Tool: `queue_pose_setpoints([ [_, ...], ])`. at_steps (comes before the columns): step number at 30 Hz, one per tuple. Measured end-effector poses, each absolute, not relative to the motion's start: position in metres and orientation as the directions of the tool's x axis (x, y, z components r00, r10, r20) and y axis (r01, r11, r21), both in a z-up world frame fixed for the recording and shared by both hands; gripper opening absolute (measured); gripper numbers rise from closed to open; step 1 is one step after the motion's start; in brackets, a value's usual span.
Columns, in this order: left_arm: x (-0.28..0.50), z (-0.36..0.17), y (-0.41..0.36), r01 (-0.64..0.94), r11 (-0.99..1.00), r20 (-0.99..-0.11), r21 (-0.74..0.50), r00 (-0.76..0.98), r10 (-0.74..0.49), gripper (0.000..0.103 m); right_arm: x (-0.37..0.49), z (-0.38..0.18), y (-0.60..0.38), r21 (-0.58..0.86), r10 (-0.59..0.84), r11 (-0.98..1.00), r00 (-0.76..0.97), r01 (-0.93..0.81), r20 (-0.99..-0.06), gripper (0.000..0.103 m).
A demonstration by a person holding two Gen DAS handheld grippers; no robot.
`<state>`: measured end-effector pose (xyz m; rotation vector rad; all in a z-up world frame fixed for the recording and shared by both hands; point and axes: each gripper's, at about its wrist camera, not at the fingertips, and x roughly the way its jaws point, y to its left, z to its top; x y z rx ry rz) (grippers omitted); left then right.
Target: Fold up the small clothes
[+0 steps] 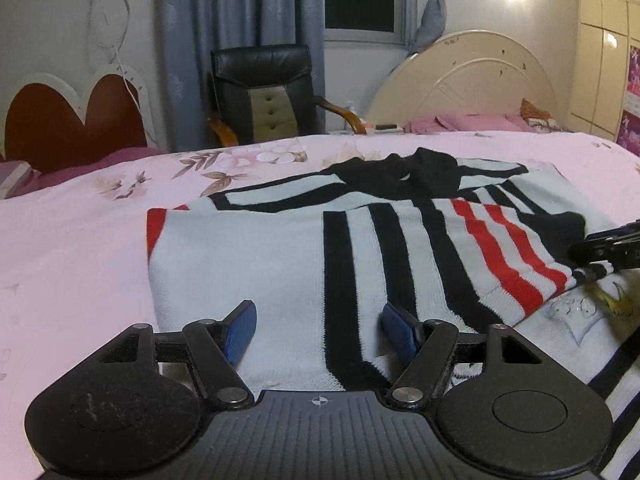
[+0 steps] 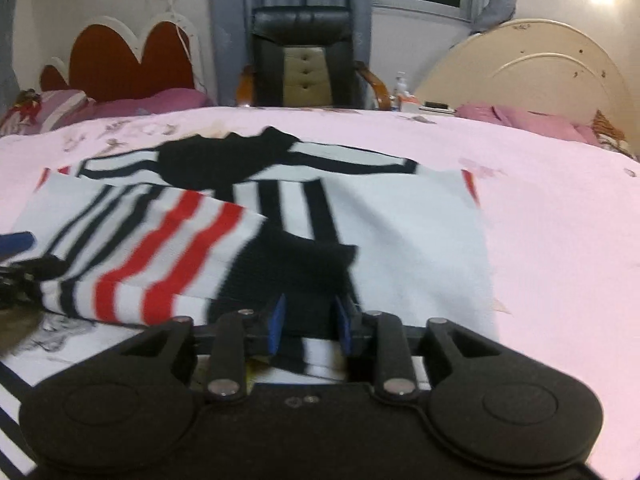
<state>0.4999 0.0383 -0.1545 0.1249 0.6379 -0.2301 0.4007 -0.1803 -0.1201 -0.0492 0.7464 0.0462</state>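
Note:
A small knit sweater (image 1: 248, 248), white with black and red stripes and a black collar, lies flat on the pink bed; it also shows in the right wrist view (image 2: 400, 232). One striped sleeve (image 1: 508, 256) is folded across the body, its black cuff (image 2: 296, 264) lying on the white front. My left gripper (image 1: 318, 322) is open, its blue pads low over the sweater's near hem, holding nothing. My right gripper (image 2: 308, 320) has its pads a small gap apart just behind the black cuff; the cloth between them is not clearly pinched. The right gripper's tip shows in the left view (image 1: 608, 246).
The pink floral bedsheet (image 1: 72, 248) spreads around the sweater. A black office chair (image 1: 264, 92) stands beyond the far edge, between a red heart-shaped headboard (image 1: 60, 120) and a cream headboard (image 1: 472, 76). A second printed garment (image 1: 576, 312) lies under the sweater at the near right.

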Motion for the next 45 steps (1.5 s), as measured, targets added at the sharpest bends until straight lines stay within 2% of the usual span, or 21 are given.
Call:
queue_pose_setpoints([
  [3,0.502,-0.157,0.034,0.234,0.971,-0.602,0.054,0.783,-0.155,0.073,0.405,-0.124,-0.185,0.006,0.043,0.999,0.734,-0.053,-0.678,0.038],
  [8,0.496,-0.148,0.031,0.205,0.977,-0.606,0.063,0.785,-0.126,0.075,0.402,-0.120,-0.189,0.038,0.065,0.998,0.723,-0.052,-0.687,0.038],
  [10,0.485,-0.142,0.032,0.184,0.980,-0.599,0.075,0.794,-0.103,0.087,0.394,-0.112,-0.192,0.052,0.074,0.997,0.732,-0.053,-0.678,0.038],
  [12,0.473,-0.138,0.031,0.170,0.981,-0.584,0.088,0.807,-0.088,0.090,0.380,-0.106,-0.197,0.062,0.086,0.996,0.751,-0.060,-0.655,0.038],
  [31,0.398,-0.120,0.026,0.147,0.985,-0.575,0.088,0.815,-0.070,0.090,0.308,-0.085,-0.218,0.123,0.131,0.990,0.775,-0.069,-0.618,0.038],
  [35,0.364,-0.123,0.043,0.157,0.986,-0.609,0.054,0.788,-0.092,0.090,0.281,-0.082,-0.237,0.190,0.144,0.981,0.782,-0.033,-0.607,0.038],
  [45,0.267,-0.127,0.086,0.122,0.992,-0.682,-0.015,0.725,-0.099,0.088,0.174,-0.109,-0.276,0.274,0.173,0.962,0.727,0.020,-0.664,0.040],
])
